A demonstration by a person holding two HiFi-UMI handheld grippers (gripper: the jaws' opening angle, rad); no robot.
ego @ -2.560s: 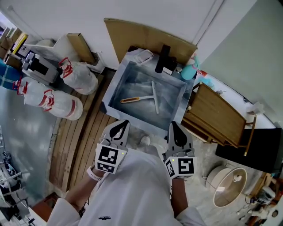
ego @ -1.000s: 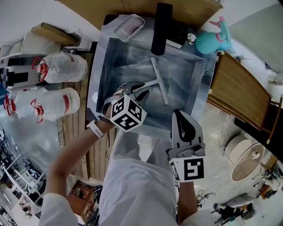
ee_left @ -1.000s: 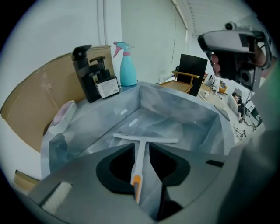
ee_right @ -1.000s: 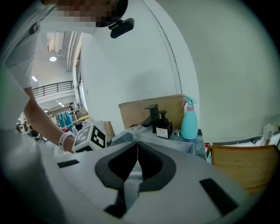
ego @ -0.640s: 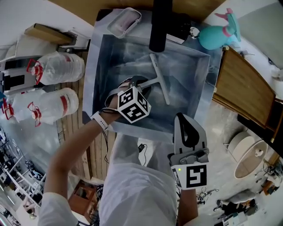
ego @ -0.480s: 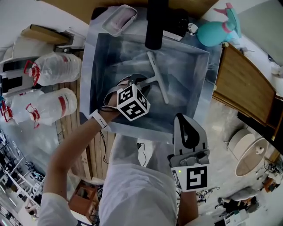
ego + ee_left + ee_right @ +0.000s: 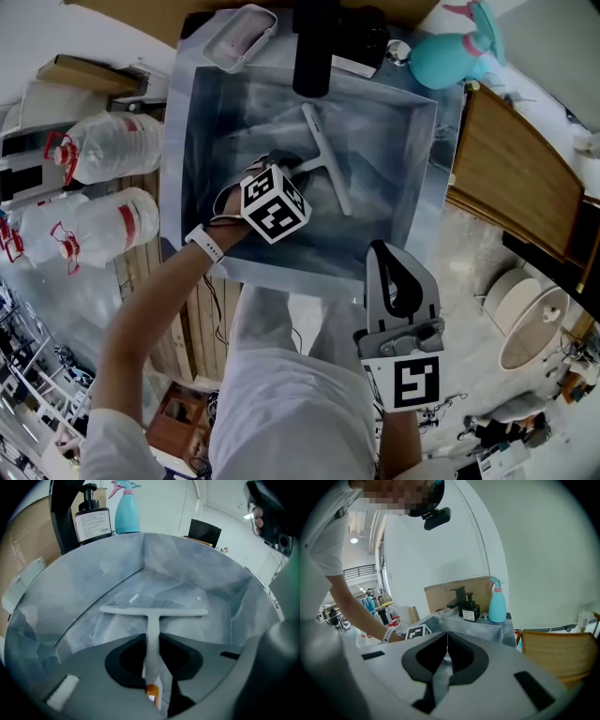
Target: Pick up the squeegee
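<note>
Finding: the squeegee (image 7: 326, 164) lies flat on the floor of the metal sink (image 7: 427, 169); its pale blade runs crosswise, and the handle leaves the blade's middle and comes back toward the person.

Left claw (image 7: 151, 641): down inside the sink, pointing steeply at its floor; the handle runs straight along the claw's own line, between the two jaws, with the orange end deep in the throat and the blade clear beyond the tips. The jaws have just been closing; in the left gripper view their tips stand against both sides of the handle with no gap visible, so the grip appears made. The squeegee looks to be resting on the sink floor, not yet raised.

Right claw (image 7: 398, 272): outside the sink, in front of its near wall, well apart from the squeegee; jaws together, nothing between them.

Assessment: the left claw is the nearer by far and is aligned with the long axis; the coming move appears to be a plain lift; with the hold near the handle's end, the blade may droop.
</note>
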